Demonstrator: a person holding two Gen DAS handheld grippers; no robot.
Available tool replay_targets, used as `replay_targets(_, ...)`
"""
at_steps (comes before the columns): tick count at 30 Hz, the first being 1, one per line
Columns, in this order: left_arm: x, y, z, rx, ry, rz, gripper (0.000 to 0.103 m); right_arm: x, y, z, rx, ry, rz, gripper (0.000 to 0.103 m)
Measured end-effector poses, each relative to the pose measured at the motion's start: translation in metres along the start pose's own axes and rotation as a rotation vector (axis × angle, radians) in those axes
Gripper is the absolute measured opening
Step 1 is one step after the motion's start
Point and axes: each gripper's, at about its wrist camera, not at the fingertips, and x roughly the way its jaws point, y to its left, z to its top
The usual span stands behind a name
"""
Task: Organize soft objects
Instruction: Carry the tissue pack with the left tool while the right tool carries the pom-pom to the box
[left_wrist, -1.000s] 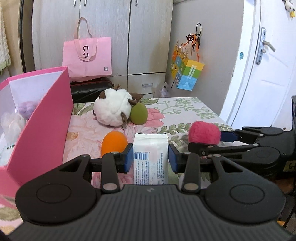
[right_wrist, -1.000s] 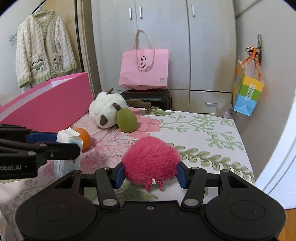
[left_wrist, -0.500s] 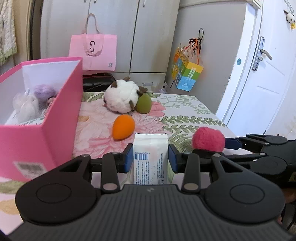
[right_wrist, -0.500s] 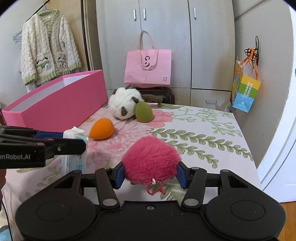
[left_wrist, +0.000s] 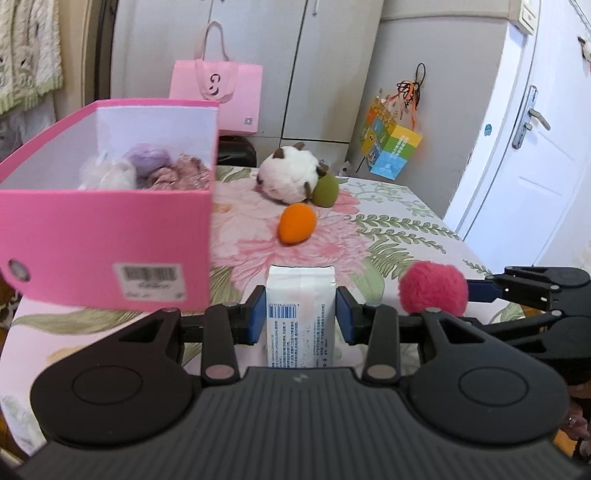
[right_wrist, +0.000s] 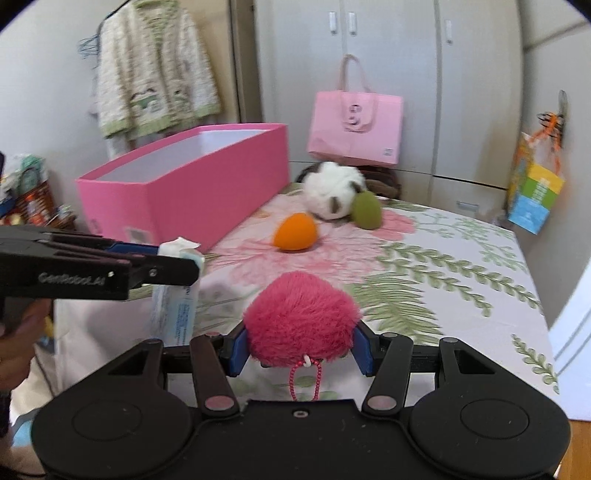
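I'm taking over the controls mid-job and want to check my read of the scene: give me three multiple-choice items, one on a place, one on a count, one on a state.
1. Where does the orange egg-shaped sponge lie?
A. In the pink box
B. On the floral cloth, in front of the white plush toy
C. In the right gripper

2. How many egg-shaped sponges lie loose on the cloth?
A. One
B. Two
C. Four

3. What does the left gripper hold?
A. Nothing, jaws wide open
B. The pink pompom
C. The tissue pack

Answers:
1 B: the orange egg-shaped sponge rests on the floral cloth, nearer the camera than the white plush toy.
2 B: the orange one and the green egg-shaped sponge.
3 C: the left gripper is clamped on the tissue pack; the right gripper holds the pink pompom, outside the pink box.
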Motion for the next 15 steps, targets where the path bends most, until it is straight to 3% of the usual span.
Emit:
replay_targets(9, -0.021, 0.018, 0.001, 0.028, 0.1, -0.052, 0.038, 0.0, 0.03, 0.017, -0.053, 0.066, 0.13, 0.06)
replay_targets(15, -0.04, 0.042, 0.012, -0.005, 0.13, -0.051, 0.038, 0.003, 0.052, 0.034, -0.079, 0.069, 0.222, 0.06)
